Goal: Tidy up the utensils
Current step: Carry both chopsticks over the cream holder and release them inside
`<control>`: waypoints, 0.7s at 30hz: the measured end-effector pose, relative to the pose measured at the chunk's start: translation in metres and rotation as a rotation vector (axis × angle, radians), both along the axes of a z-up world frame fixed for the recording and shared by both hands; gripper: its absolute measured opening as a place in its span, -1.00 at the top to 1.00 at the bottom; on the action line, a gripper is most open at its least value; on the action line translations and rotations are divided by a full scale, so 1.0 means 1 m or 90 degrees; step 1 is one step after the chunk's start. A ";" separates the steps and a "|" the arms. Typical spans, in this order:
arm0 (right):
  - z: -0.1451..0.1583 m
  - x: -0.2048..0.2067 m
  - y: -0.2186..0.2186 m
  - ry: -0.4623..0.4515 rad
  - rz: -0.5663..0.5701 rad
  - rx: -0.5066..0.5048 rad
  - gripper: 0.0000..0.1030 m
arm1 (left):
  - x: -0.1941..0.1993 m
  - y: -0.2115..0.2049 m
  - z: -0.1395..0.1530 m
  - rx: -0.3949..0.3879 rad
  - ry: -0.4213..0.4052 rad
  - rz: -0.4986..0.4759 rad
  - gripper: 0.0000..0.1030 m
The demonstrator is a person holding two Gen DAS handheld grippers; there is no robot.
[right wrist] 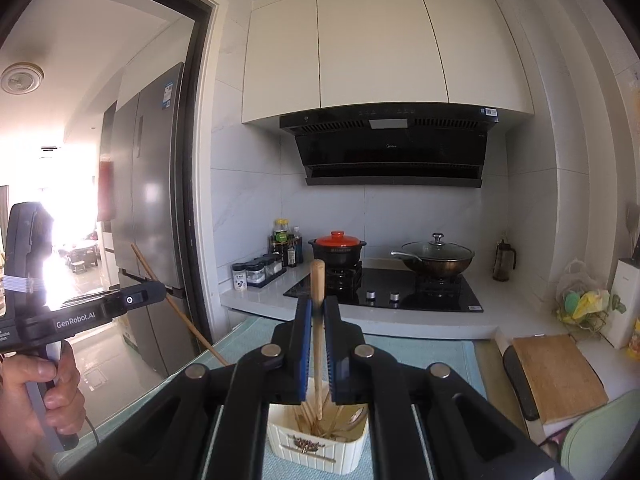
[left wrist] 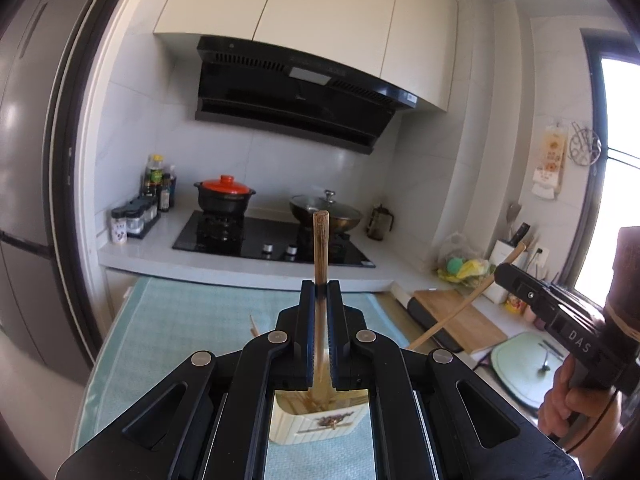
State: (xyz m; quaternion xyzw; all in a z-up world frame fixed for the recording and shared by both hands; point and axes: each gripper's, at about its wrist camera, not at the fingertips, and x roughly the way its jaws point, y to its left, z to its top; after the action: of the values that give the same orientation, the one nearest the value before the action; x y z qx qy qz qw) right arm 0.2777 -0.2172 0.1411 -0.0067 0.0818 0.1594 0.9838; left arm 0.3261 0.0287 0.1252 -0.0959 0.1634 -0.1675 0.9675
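Observation:
My left gripper (left wrist: pixel 321 286) is shut on a dark-stained wooden chopstick (left wrist: pixel 320 248) that stands upright, its lower end over the cream utensil holder (left wrist: pixel 316 424) on the teal mat. My right gripper (right wrist: pixel 317 302) is shut on a lighter wooden chopstick (right wrist: pixel 318 344), its lower tip inside the same holder (right wrist: pixel 316 450), which has several chopsticks in it. Each gripper shows in the other's view, the right one (left wrist: pixel 500 274) and the left one (right wrist: pixel 160 290), each with its chopstick slanting down.
A teal mat (left wrist: pixel 180 328) covers the table. Behind it is a counter with a black hob (left wrist: pixel 272 236), a red-lidded pot (left wrist: pixel 225 196), a lidded wok (left wrist: pixel 326 210) and spice jars (left wrist: pixel 132 220). A wooden cutting board (left wrist: pixel 460 320) lies to the right, a fridge (left wrist: pixel 28 160) to the left.

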 end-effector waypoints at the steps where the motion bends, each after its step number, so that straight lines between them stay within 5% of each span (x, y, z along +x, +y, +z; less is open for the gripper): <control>1: -0.003 0.011 0.000 0.012 -0.001 0.001 0.87 | 0.011 -0.002 -0.004 0.001 0.010 0.000 0.94; 9: -0.054 0.093 -0.005 0.136 0.001 0.006 0.87 | 0.087 -0.024 -0.062 0.029 0.117 -0.003 0.94; 15: -0.108 0.152 -0.012 0.289 0.001 0.011 0.87 | 0.133 -0.039 -0.112 0.054 0.215 -0.015 0.94; 21: -0.146 0.199 -0.015 0.393 -0.008 0.018 0.85 | 0.166 -0.053 -0.136 0.100 0.275 0.006 0.85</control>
State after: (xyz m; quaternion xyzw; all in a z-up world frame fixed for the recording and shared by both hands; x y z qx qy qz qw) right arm 0.4766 -0.2318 -0.0045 0.0564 0.3747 0.1490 0.9134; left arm 0.4919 -0.0247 -0.0107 -0.0543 0.3788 -0.1255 0.9153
